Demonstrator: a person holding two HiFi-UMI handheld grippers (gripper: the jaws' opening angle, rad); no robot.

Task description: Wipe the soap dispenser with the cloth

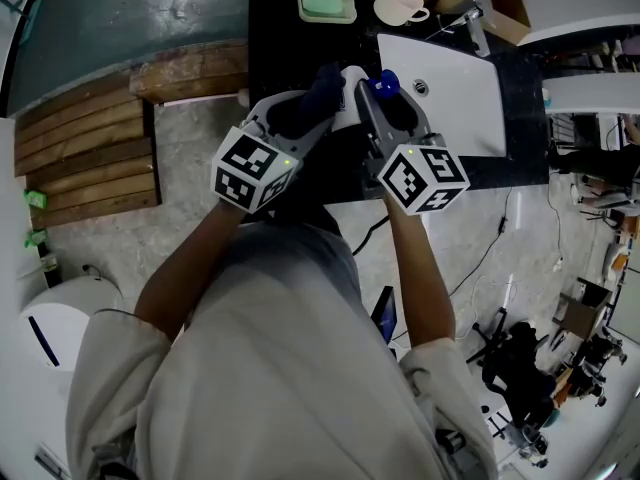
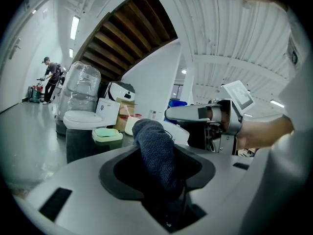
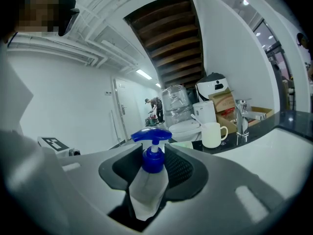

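We hold the soap dispenser [image 3: 146,190] clamped in the right tongs [image 3: 152,173] over the counter [image 1: 272,38], beside the sink [image 1: 450,93]. The left tongs [image 2: 156,168] clamp the cloth [image 2: 152,146]. Risk: wiping pressure may twist the smooth bottle loose, or depress the pump [image 3: 151,135] and discharge soap.

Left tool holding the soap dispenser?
No, the left tool is shut on a dark blue knitted cloth; the clear plastic soap dispenser with a blue pump sits in the right tool.
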